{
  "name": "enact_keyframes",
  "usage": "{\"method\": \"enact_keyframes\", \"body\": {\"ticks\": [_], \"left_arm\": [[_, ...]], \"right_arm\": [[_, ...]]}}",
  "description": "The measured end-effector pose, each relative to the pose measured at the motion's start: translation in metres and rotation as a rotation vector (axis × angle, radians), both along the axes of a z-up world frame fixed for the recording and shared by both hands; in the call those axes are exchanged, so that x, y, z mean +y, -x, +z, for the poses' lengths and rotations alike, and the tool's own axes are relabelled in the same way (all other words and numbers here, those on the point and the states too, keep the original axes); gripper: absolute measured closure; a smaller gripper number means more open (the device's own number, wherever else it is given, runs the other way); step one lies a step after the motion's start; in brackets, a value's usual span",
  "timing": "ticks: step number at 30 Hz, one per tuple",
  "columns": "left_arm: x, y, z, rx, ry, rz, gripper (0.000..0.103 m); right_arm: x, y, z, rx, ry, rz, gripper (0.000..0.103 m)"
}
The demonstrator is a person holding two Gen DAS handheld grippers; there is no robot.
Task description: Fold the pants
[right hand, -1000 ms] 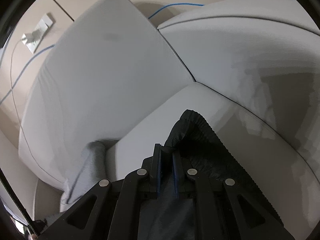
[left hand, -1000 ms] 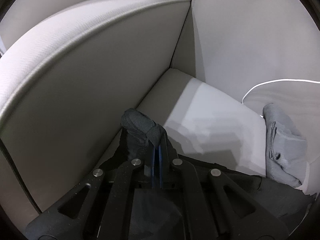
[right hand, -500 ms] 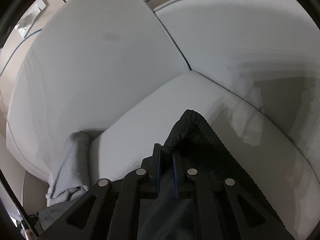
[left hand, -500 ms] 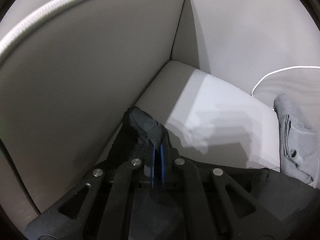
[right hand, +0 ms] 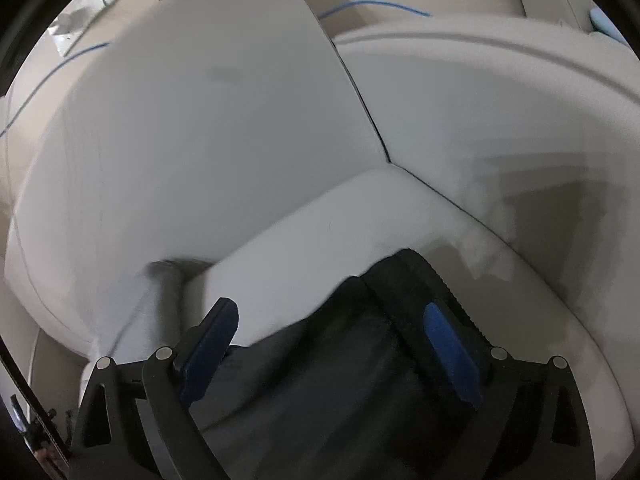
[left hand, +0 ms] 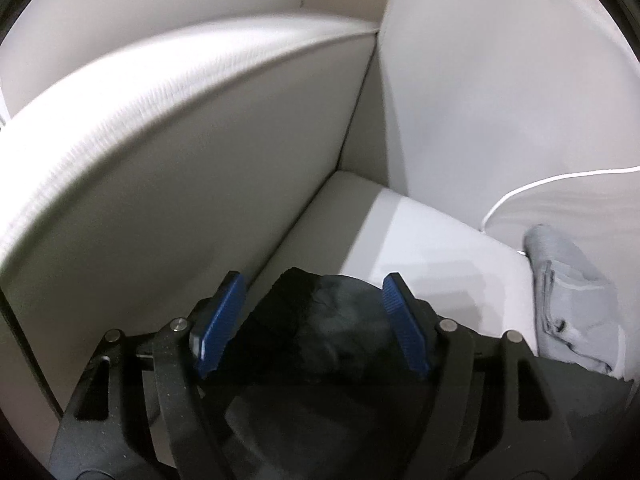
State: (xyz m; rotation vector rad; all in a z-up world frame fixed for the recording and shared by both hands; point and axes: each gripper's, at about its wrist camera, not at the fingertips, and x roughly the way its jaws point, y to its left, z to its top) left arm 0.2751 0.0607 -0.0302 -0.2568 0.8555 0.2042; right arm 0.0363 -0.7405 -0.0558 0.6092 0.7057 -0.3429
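Note:
The black pants [left hand: 320, 328] lie on the pale sofa seat [left hand: 440, 240]. In the left wrist view a bunched end of the pants rests between the spread blue pads of my left gripper [left hand: 312, 292], which is open and above it. In the right wrist view the ribbed waistband [right hand: 432, 280] of the pants [right hand: 340, 360] lies flat on the seat [right hand: 320, 232] between the pads of my right gripper [right hand: 332, 316], also open.
A grey garment [left hand: 568, 296] lies crumpled at the seat's right edge, also blurred in the right wrist view [right hand: 160, 296]. Sofa backrests [left hand: 200, 168] enclose the seat. A blue cable [right hand: 372, 4] runs behind the sofa.
Both grippers were shut on the pants and have now opened, letting the cloth drop onto the seat. Both cameras have pulled back and up a little.

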Motion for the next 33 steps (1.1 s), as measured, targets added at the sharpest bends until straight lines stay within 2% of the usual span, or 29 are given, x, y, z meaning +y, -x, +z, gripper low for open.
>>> {"method": "enact_keyframes", "body": {"ticks": [5, 9, 13, 16, 20, 23, 33], "left_arm": [[-0.002, 0.028, 0.034, -0.056, 0.018, -0.061, 0.034], [0.001, 0.063, 0.064, -0.102, 0.034, -0.101, 0.034], [0.009, 0.094, 0.077, -0.127, 0.049, -0.132, 0.034], [0.014, 0.123, 0.081, -0.128, 0.066, -0.141, 0.034], [0.025, 0.146, 0.071, -0.118, 0.098, -0.162, 0.034], [0.030, 0.156, 0.054, -0.086, 0.142, -0.166, 0.034], [0.024, 0.143, -0.012, 0.007, 0.204, -0.167, 0.034]], "right_arm": [[0.030, 0.018, 0.035, -0.066, 0.012, 0.071, 0.007], [0.072, 0.039, 0.064, -0.124, 0.038, 0.178, 0.007], [0.122, 0.068, 0.086, -0.166, 0.076, 0.312, 0.007], [0.159, 0.085, 0.089, -0.175, 0.087, 0.402, 0.007], [0.205, 0.102, 0.089, -0.170, 0.091, 0.517, 0.007], [0.241, 0.106, 0.078, -0.149, 0.116, 0.594, 0.007], [0.300, 0.125, 0.029, -0.072, 0.210, 0.829, 0.008]]}}
